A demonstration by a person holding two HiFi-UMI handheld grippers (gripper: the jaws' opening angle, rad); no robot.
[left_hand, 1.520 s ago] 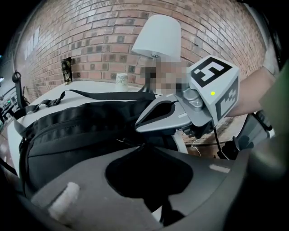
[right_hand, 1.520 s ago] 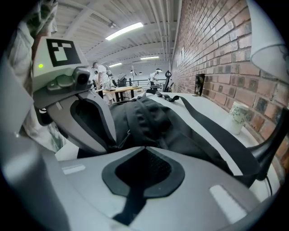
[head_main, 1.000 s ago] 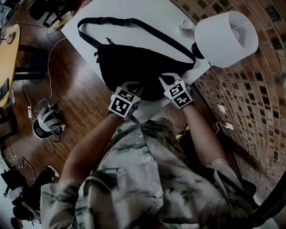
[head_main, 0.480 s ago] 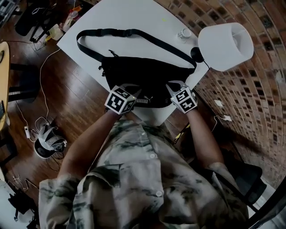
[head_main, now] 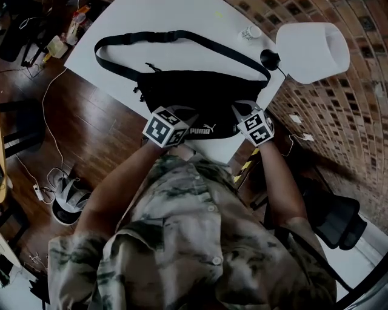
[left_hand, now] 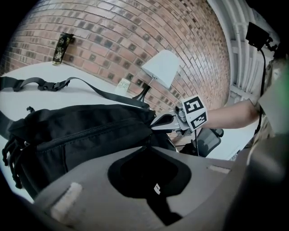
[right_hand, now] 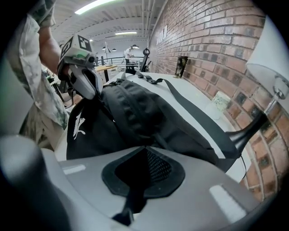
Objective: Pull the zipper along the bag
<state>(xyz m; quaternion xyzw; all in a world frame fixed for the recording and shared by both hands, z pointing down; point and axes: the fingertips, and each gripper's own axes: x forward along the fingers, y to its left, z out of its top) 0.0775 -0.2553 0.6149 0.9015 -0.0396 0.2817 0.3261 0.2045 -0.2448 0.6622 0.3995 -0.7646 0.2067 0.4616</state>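
Black fabric waist bag (head_main: 203, 100) on white table (head_main: 182, 18), right ahead of both tools. Left gripper (left_hand: 145, 148) clamped on bag cloth; right gripper (right_hand: 143, 149) pinching its mesh-lined end. Likely bracing step; next needs zipper tab caught, pulled sideways.

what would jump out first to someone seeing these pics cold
The black waist bag dominates, sprawled across the white table with its long strap looping toward the far edge. The left tool and right tool are each clamped on the bag's near side, one toward each end. A big white lamp shade stands out at the table's right corner, beside the brick wall.
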